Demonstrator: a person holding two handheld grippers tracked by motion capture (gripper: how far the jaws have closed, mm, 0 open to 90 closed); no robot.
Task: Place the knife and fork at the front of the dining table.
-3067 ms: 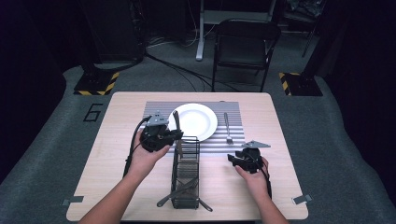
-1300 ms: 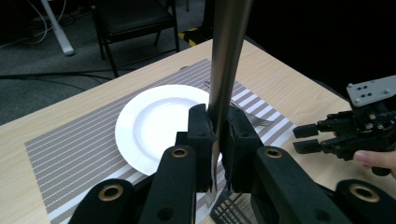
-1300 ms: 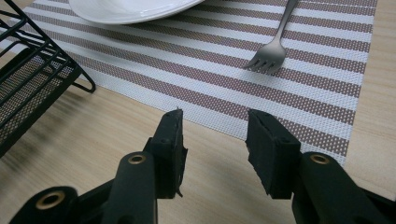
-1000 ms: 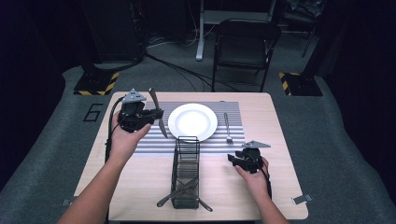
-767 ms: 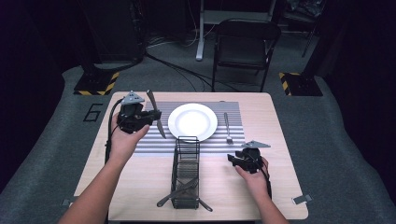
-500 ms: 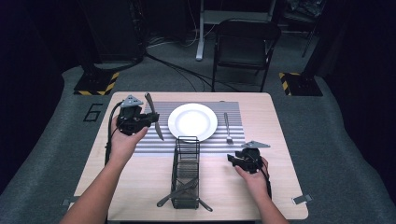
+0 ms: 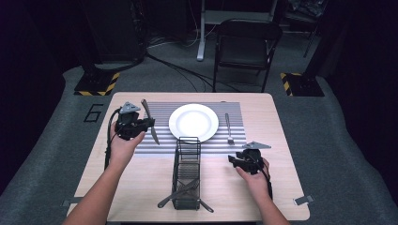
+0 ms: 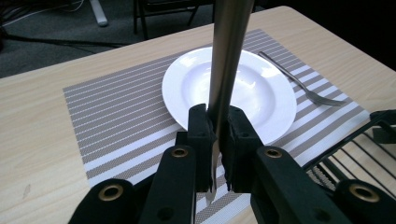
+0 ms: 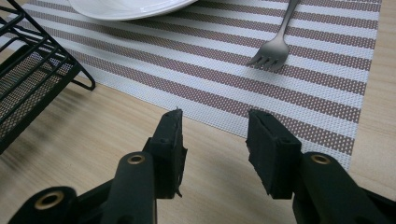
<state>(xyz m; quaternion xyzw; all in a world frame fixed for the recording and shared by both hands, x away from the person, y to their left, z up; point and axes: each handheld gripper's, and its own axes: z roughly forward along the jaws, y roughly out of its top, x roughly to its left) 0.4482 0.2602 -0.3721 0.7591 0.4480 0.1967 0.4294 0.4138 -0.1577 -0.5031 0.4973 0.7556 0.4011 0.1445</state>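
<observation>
Left tongs [image 7: 151, 123] clamp long silver table knife [image 7: 150, 121], held above left part of grey striped woven placemat [image 7: 159, 143], just left of round white ceramic plate [image 7: 193, 122]; knife not yet laid down. Plate sits mid-mat on light wood counter [image 7: 141, 178]. Black wire cutlery caddy [image 7: 187, 176] in front of plate holds more utensils. Silver metal fork [image 7: 228, 128] already placed right of plate. Right tongs [image 9: 215, 135] open, empty, resting low near mat's right corner. Judgement: setting partway done; knife placement next, caddy pieces remain.
</observation>
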